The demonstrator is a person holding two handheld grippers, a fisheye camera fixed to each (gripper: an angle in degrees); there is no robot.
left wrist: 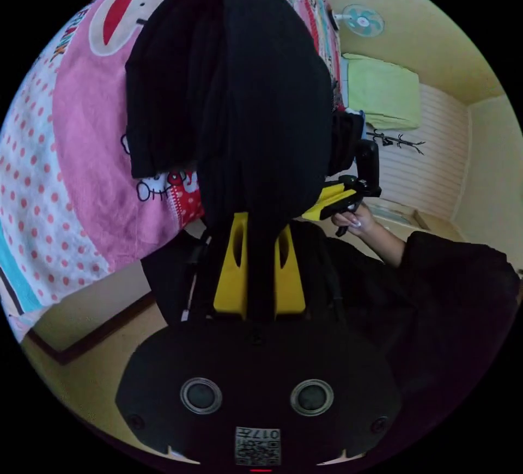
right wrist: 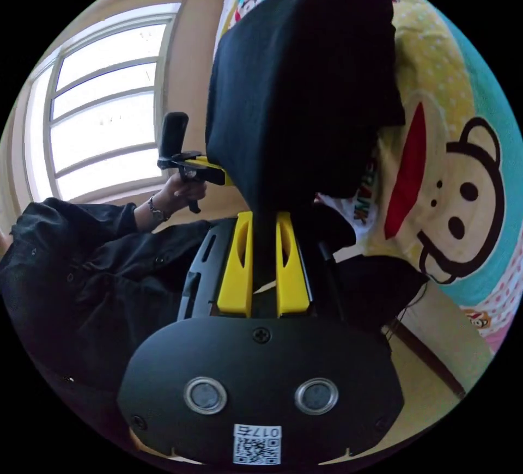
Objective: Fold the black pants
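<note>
Left gripper view has the soft, matte black fabric pants [left wrist: 239, 87] running straight out from the left gripper [left wrist: 259, 223], whose yellow jaws stand close together with a band of the cloth pinched between them. From that pinch the garment stretches away over the pink, cartoon-printed bedspread [left wrist: 71, 169], and the far part seems to be doubled into two overlapping panels. Off to the side of the same view, a hand [left wrist: 357, 220] holds the right gripper [left wrist: 327, 201], which seems to bite the neighbouring edge of the same cloth.

Right gripper view mirrors this: the right gripper's yellow jaws are nearly together, clamped on a dark band of fabric that widens beyond them into a broad black sheet. The left gripper sits beside that sheet's edge, close to the bright, multi-pane window [right wrist: 103, 114].

So the two pinch points lie side by side along one end of the pants, and the long axis runs away from both grippers toward the bed. Neither gripper looks clearly nearer the far end. The next fold probably depends on both carrying their shared edge evenly along that axis. Whether the far end rests on the bedspread or hangs just above it cannot be told.
</note>
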